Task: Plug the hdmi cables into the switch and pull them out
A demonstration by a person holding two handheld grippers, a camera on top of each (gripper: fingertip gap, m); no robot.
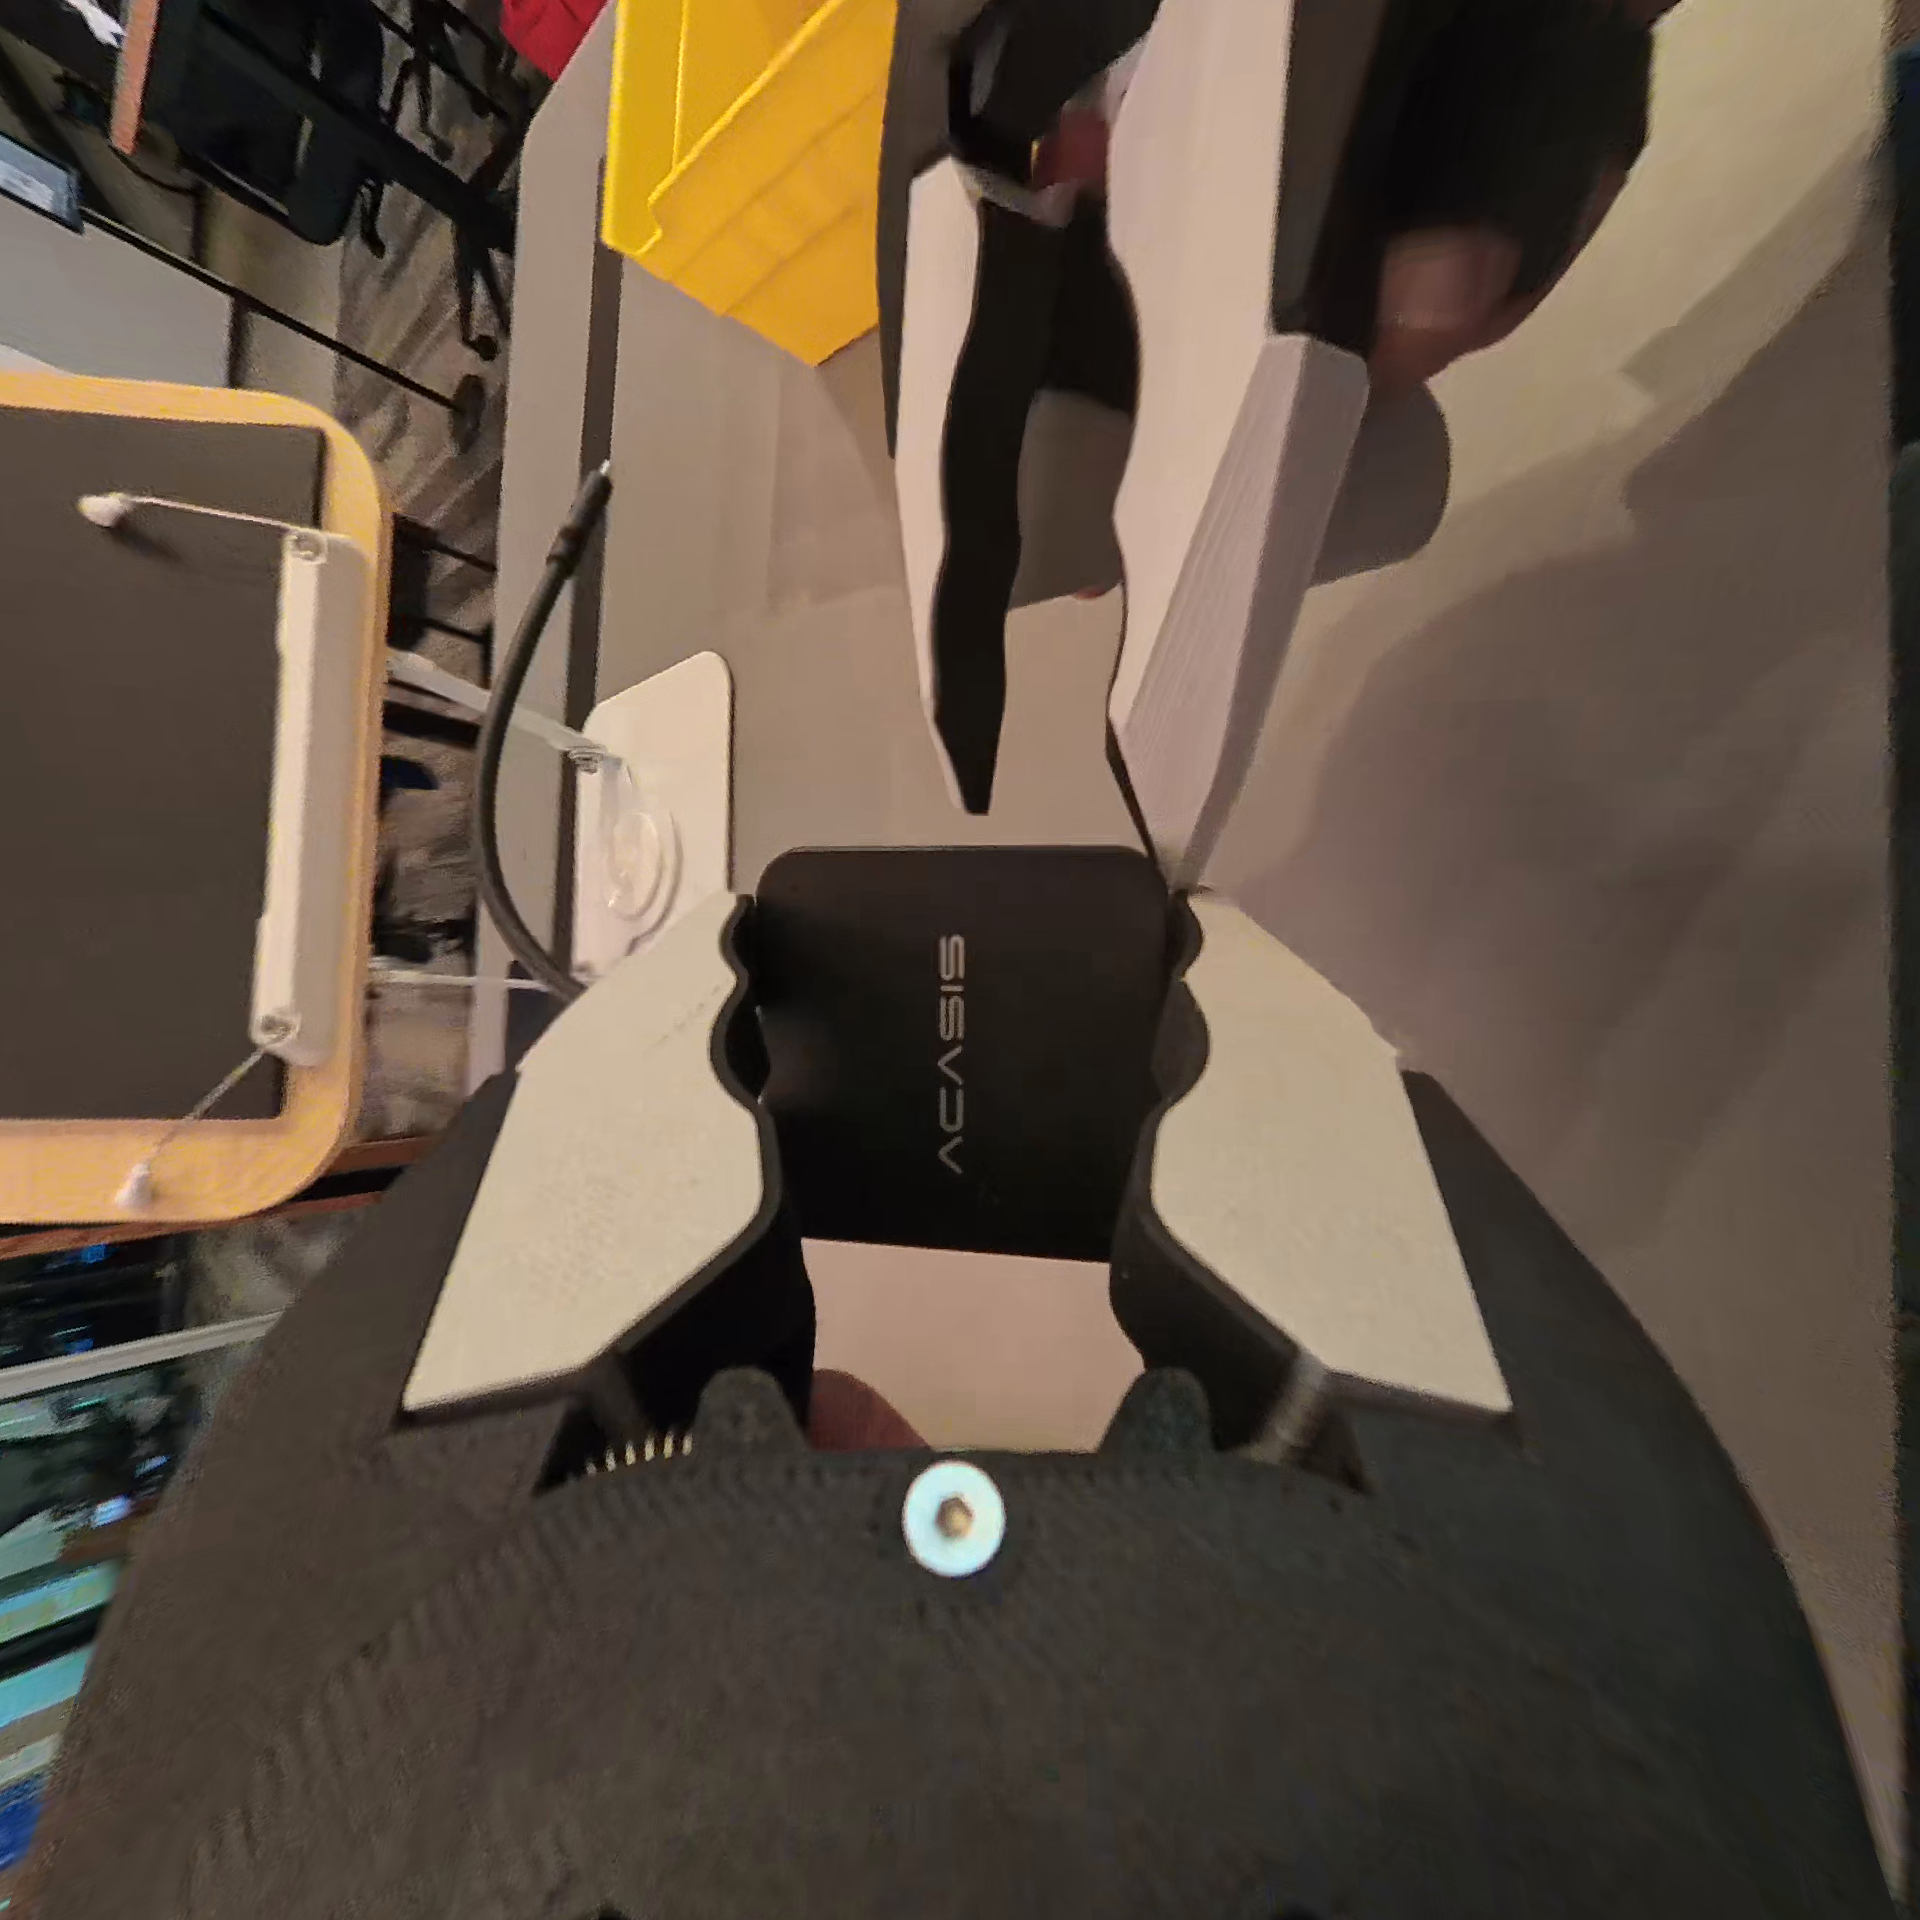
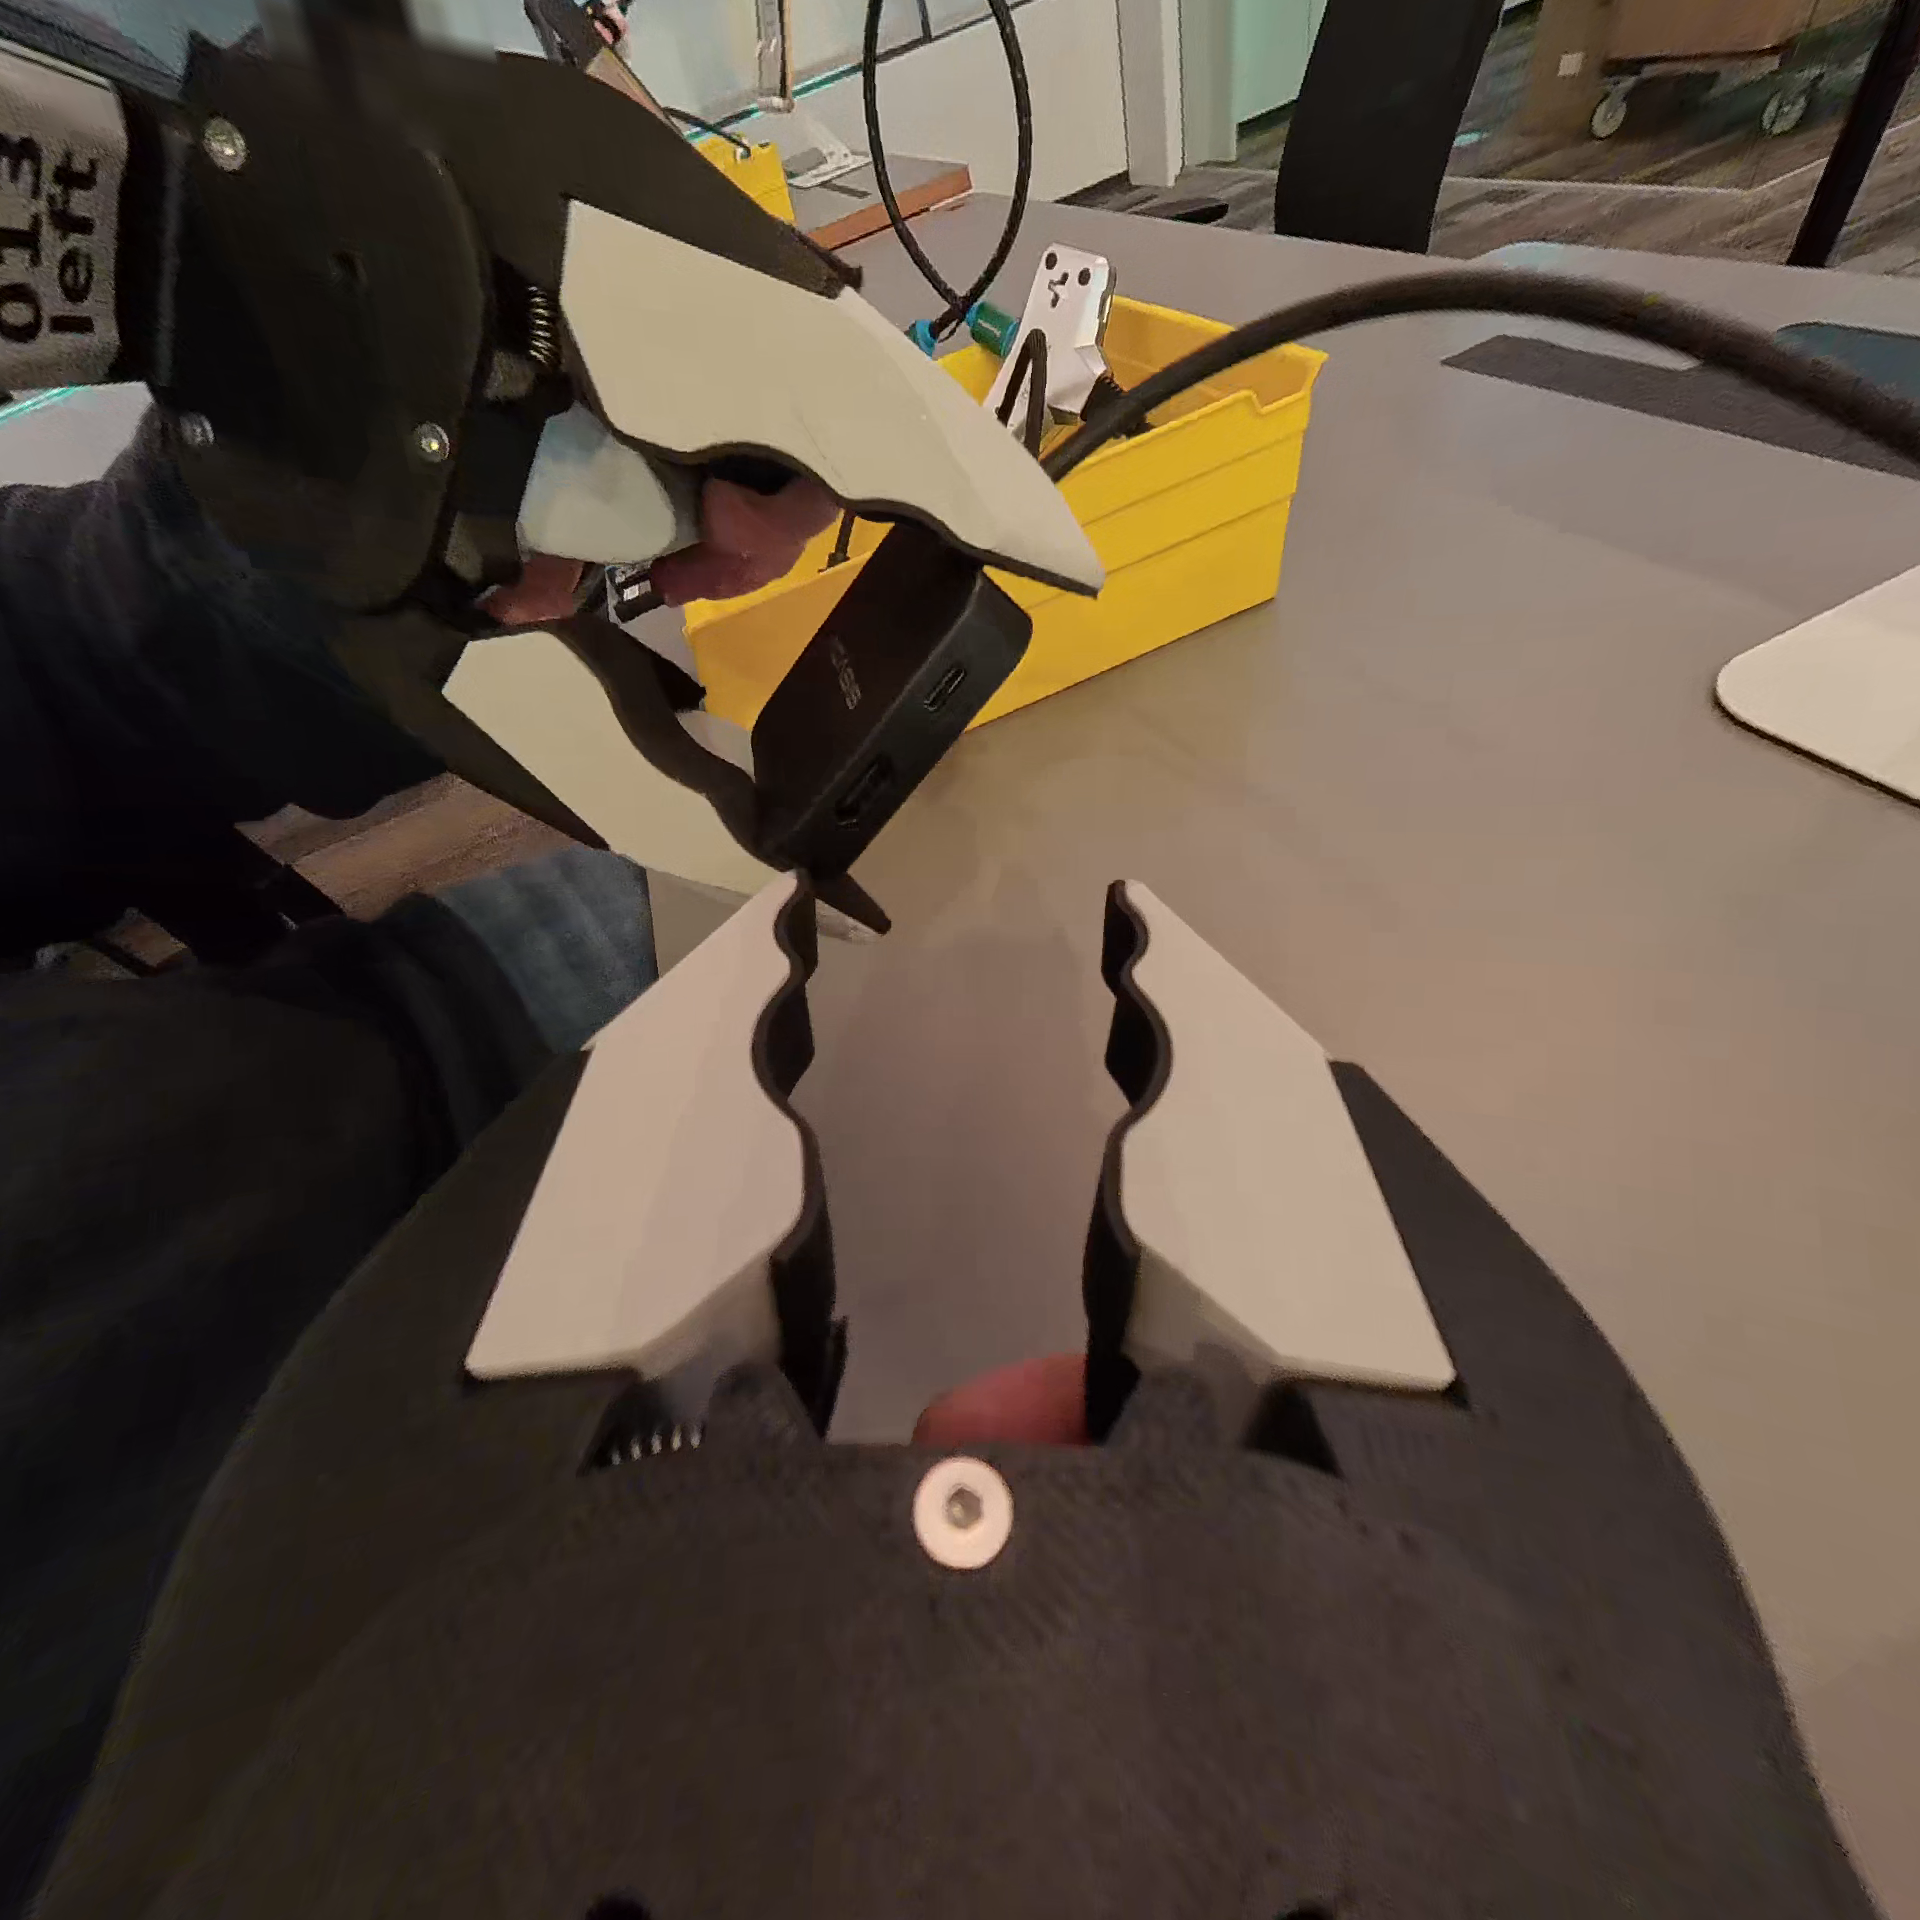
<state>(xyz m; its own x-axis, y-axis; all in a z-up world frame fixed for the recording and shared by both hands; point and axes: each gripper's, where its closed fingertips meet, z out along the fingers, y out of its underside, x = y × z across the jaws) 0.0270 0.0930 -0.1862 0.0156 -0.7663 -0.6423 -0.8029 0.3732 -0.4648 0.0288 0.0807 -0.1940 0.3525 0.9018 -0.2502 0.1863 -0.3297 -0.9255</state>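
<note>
Switch (image 1: 956, 1049), small black box, clamped between the left gripper (image 1: 961, 925) jaws by its two long sides, held up off the grey table (image 2: 1455, 831). In the right wrist view the switch (image 2: 883, 696) sits at 11 o'clock, tilted, port edge facing down-right toward the camera; two ports show on that edge, both empty. No plug in it that I can see.

Right gripper (image 2: 956, 904) jaws stand part open with nothing between them, only bare table behind. In the left wrist view the right gripper (image 1: 1070, 810) is at 12 o'clock, tips just beyond the switch's far edge, one tip about touching the left gripper's right finger.

Black cable (image 2: 1507, 312) arcs in from 2 o'clock down into the yellow bin (image 2: 1143, 520) at 12 o'clock; its plug end is hidden in the bin. White pad (image 2: 1829, 696) at 3 o'clock on the table.

Judgement: no cable in hand yet, so plugging is not started.

Risks:
- the grippers are very close, so the tips may knock together and twist the switch in its hold
- the switch is gripped only by smooth sides, so a push from a plug could slide it back through the jaws
- the switch is tilted, so a plug brought in level would miss or jam at the port
- the cable loop may drag the bin when pulled
</note>
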